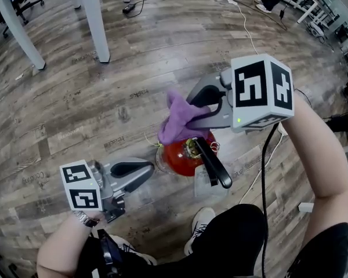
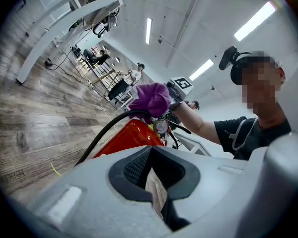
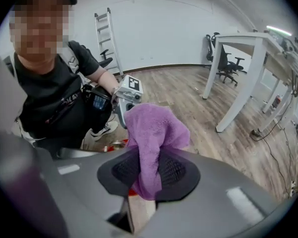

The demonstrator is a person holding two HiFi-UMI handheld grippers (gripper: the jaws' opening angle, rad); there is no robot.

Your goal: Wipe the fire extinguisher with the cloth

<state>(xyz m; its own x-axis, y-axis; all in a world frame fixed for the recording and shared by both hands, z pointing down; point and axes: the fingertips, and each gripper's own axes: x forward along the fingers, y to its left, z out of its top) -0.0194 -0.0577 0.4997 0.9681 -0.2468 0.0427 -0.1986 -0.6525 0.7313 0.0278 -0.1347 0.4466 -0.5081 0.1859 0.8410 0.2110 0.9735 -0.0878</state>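
Observation:
A red fire extinguisher (image 1: 182, 155) stands on the wood floor, seen from above, with its black handle (image 1: 214, 164) pointing toward me. My right gripper (image 1: 200, 112) is shut on a purple cloth (image 1: 177, 120), which hangs over the extinguisher's top. In the right gripper view the cloth (image 3: 151, 133) is pinched between the pads. My left gripper (image 1: 148, 169) is shut on nothing, its tips close beside the extinguisher's left side. The left gripper view shows the red body (image 2: 126, 138), the gauge (image 2: 160, 126), the black hose (image 2: 104, 133) and the cloth (image 2: 150, 99) above.
White table legs (image 1: 95, 22) stand on the floor at the far left. A cable (image 1: 243, 16) runs along the floor at the back right. My shoe (image 1: 200, 225) is just behind the extinguisher. A ladder (image 3: 102, 33) leans on the far wall.

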